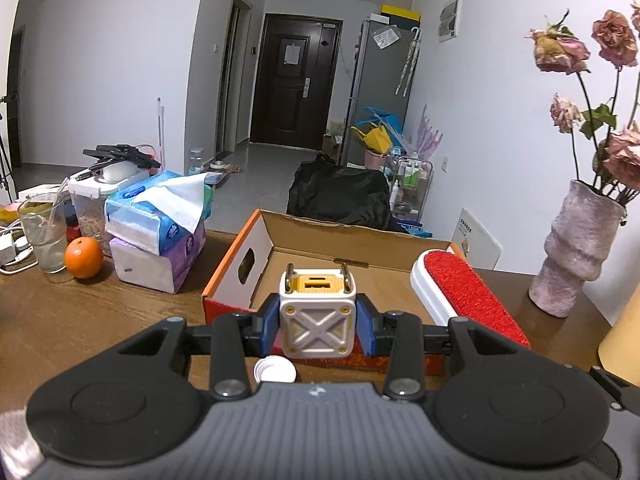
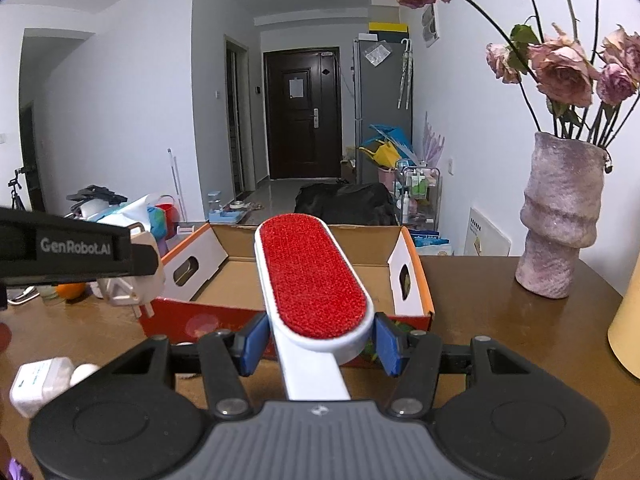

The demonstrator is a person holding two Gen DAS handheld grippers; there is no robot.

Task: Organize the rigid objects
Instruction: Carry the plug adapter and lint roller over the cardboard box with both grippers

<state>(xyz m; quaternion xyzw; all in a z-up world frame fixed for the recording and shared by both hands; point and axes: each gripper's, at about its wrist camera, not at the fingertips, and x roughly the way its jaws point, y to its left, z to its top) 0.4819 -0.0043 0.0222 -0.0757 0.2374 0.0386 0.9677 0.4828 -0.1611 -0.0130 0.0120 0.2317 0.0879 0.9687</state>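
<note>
Nearest to us, the left gripper (image 1: 318,326) has its blue fingers (image 1: 271,320) clenched on the two sides of a white cube-shaped plug adapter (image 1: 317,318), with the metal prongs pointing up and away from us. We think this side grip is chosen because the flat faces give the pads a firm hold and keep the prongs free. The adapter hangs just before the near wall of the cardboard box (image 1: 236,264), above the worktop (image 1: 100,312), not yet inside. Below it, a small white cap (image 1: 275,370) lies on the worktop.

The right gripper (image 2: 320,344) grasps a lint brush (image 2: 312,276) at the neck, where the white handle meets the red head. The fingers (image 2: 387,342) press on the white rim, so the soft red face stays untouched and turned upward. The long head reaches forward over the near edge of the cardboard box (image 2: 412,280), so we judge that it is almost ready to be lowered in. In this view the left gripper's arm crosses at the left with the adapter beside the box corner, and a white charger block (image 2: 40,384) waits on the worktop.

The box looks empty as far as we can see, so we judge the task to be at an early stage. Further away, tissue packs (image 1: 160,220), an orange (image 1: 83,257) and a glass (image 1: 43,236) stand at the left, and a vase (image 2: 560,216) with dried roses at the right. A wide swing of the brush could knock the vase, we think.
</note>
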